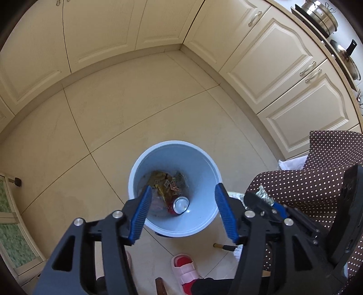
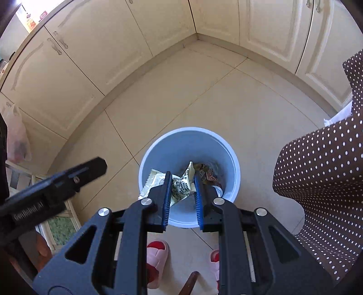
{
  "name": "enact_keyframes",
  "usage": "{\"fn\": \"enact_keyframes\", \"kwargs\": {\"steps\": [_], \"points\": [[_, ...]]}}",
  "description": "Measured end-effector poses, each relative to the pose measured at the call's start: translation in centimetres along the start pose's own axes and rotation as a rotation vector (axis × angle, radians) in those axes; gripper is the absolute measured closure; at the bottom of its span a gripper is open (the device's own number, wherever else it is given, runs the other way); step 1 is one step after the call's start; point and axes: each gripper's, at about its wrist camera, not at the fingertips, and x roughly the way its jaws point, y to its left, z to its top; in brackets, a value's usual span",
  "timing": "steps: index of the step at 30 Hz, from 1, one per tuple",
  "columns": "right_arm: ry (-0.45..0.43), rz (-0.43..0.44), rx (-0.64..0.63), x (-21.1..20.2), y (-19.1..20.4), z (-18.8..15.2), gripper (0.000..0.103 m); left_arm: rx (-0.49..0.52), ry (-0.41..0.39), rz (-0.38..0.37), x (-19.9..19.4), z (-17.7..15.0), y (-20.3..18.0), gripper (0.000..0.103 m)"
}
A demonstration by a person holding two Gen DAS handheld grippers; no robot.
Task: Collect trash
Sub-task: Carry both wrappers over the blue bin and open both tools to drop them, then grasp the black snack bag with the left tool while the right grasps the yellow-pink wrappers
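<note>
1. A crumpled cream plastic snack wrapper (image 2: 181,188) with dark print is pinched between the ribbed blue pads of the right hand-held gripper (image 2: 181,192), jaws narrow and pressing on it. It hangs just above the bin's mouth. Its long axis runs roughly crosswise to the fingers, one flat end sticking out to the left and a twisted tip pointing up and away.
2. A round, smooth pale-blue plastic waste bin (image 1: 204,168) stands upright on the floor directly under both grippers.
3. Inside it lie glossy yellow and red crinkled wrappers (image 1: 165,183) and a red metal drink can (image 1: 180,204), which lies tilted, its silver top end facing up toward the camera.
4. The left hand-held gripper (image 1: 183,197) points steeply down over the bin, its black arms spread and its blue ribbed pads (image 1: 143,215) set wide apart with nothing between them.
5. The right gripper also points steeply down, just beside the left one.
6. The floor (image 1: 136,113) is large matte beige tile with thin dark joints.
7. Pink rubber slippers (image 2: 156,256) with red socks stand just behind the bin.
8. A brown cloth with white polka dots (image 2: 322,181) drapes at the right.
9. Cream panelled cabinet doors (image 1: 276,61) with metal handles line the corner, and steel pots (image 1: 322,15) sit on the bench above.
</note>
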Motion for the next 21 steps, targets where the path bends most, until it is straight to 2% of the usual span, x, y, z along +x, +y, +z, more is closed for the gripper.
{"fn": "enact_keyframes", "kwargs": {"steps": [7, 9, 11, 13, 18, 21], "points": [[-0.048, 0.006, 0.017, -0.3, 0.6, 1.3, 0.081, -0.013, -0.017, 0.020, -0.4, 0.3, 0.5, 0.038], [-0.065, 0.005, 0.024, -0.7, 0.5, 1.7, 0.078, -0.019, -0.022, 0.018, -0.7, 0.4, 0.8, 0.037], [-0.080, -0.004, 0.026, -1.1, 0.5, 1.9, 0.065, -0.024, -0.023, 0.015, -0.9, 0.3, 0.9, 0.037], [-0.097, -0.015, 0.022, -1.8, 0.4, 1.9, 0.059, -0.019, -0.028, 0.012, -1.2, 0.2, 0.8, 0.037], [-0.129, -0.026, 0.017, -4.7, -0.4, 1.4, 0.059, 0.013, -0.077, 0.033, -3.3, -0.5, -0.4, 0.037], [-0.166, -0.033, 0.014, -7.5, -1.1, 0.9, 0.059, 0.050, -0.107, 0.019, -5.5, -1.1, -2.1, 0.037]]}}
